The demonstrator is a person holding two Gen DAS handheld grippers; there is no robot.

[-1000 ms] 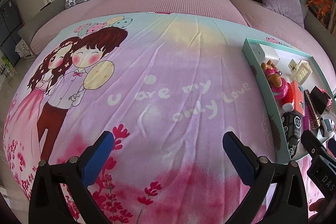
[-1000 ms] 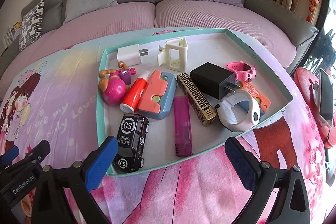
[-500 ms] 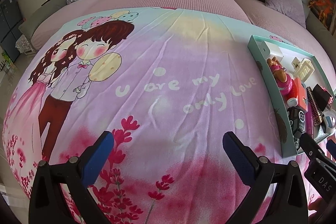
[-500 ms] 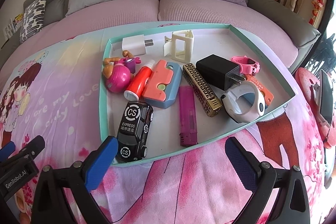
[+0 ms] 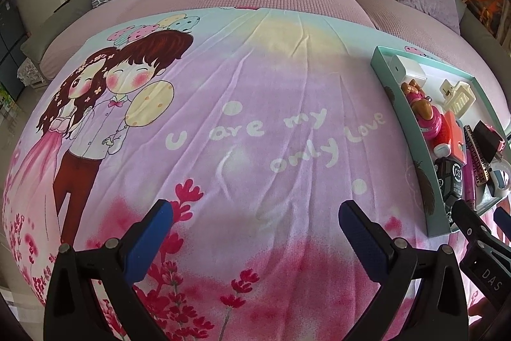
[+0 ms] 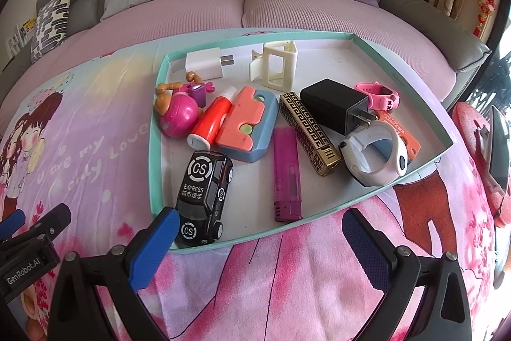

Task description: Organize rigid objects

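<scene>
Teal tray (image 6: 155, 149) of small objects on the blanket (image 5: 255, 117), black toy car (image 6: 204, 197) at 7 o'clock (nearest corner), right gripper (image 6: 260, 240) and left gripper (image 5: 255, 232) both wide open, empty.

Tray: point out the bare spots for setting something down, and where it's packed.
In the tray, the far right corner behind the black charger and pink watch is bare, as is the strip between the toy car and lighter. The middle is packed. The blanket left of the tray is open.

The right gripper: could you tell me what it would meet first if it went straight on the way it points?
Probably the near rim of the teal tray, then the purple lighter. The right gripper is open and empty; depth is unclear.
</scene>
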